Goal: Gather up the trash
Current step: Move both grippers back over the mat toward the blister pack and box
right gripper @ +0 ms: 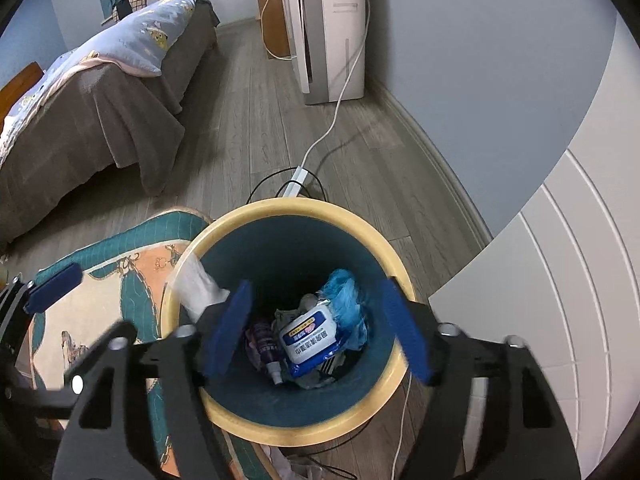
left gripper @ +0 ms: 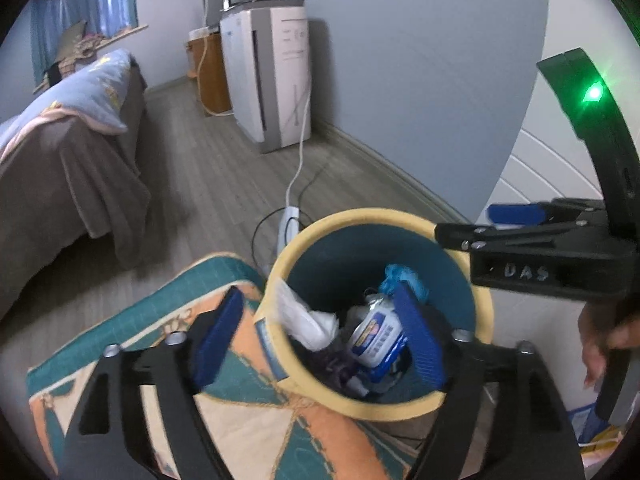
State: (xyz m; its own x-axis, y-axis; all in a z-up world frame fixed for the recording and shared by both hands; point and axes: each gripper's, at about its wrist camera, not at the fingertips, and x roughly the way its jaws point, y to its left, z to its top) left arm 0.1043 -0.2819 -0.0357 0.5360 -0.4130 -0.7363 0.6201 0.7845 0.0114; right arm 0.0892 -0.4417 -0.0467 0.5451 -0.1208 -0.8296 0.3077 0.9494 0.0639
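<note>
While we hover over the bin (right gripper: 304, 420), both sets of jaws stand apart, empty.
Wipes pack (right gripper: 311, 335) lies inside.

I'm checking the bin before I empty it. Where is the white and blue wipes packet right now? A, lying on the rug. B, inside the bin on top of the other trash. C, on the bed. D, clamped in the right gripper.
B: the wipes packet lies inside the bin on the other trash, with the right gripper open above it.
</note>
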